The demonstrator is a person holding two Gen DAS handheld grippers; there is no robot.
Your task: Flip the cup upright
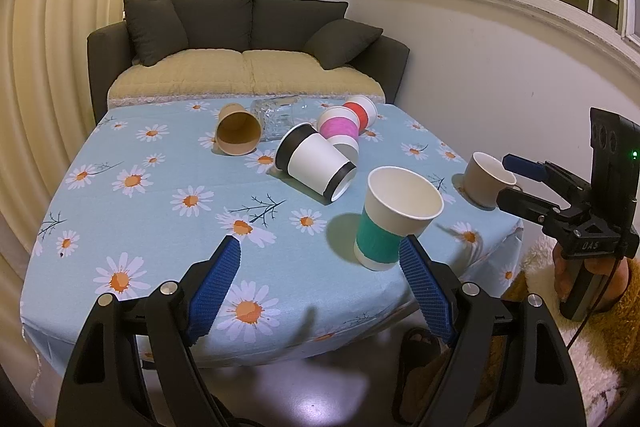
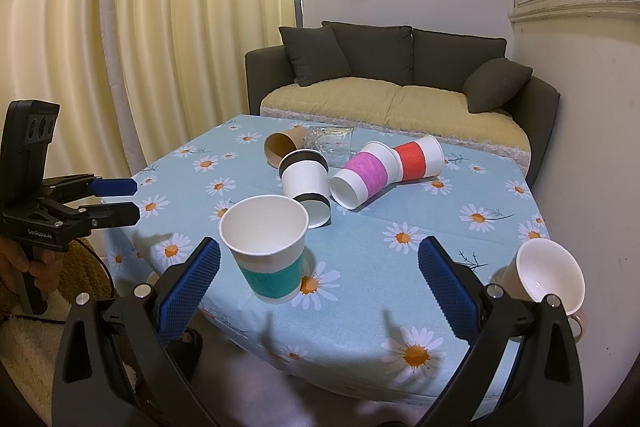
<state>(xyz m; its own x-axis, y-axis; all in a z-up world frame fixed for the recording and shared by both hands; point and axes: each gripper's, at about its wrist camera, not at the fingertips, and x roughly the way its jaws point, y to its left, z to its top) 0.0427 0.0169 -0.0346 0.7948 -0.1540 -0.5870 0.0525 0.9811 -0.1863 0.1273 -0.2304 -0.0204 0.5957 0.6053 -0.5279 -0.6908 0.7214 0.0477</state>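
Observation:
A paper cup with a green band point(image 1: 394, 219) point(image 2: 269, 247) stands upright near the table's front edge. A white cup with black bands point(image 1: 316, 163) point(image 2: 305, 183), a pink-banded cup point(image 1: 340, 127) point(image 2: 366, 175), a red-banded cup point(image 1: 362, 111) point(image 2: 418, 157), a brown cup point(image 1: 238, 133) point(image 2: 282, 147) and a clear glass point(image 1: 280, 117) point(image 2: 330, 143) lie on their sides. A beige ceramic cup point(image 1: 486, 179) point(image 2: 542, 277) stands at the right edge. My left gripper point(image 1: 320, 267) is open and empty, just in front of the green cup. My right gripper point(image 2: 318, 279) is open and empty.
The table wears a blue daisy cloth point(image 1: 160, 207) point(image 2: 440, 227). A dark sofa point(image 1: 248, 39) point(image 2: 400, 75) stands behind it. Curtains point(image 2: 140, 47) hang at the left. The other gripper shows in each view, the right one point(image 1: 516, 183) and the left one point(image 2: 120, 201).

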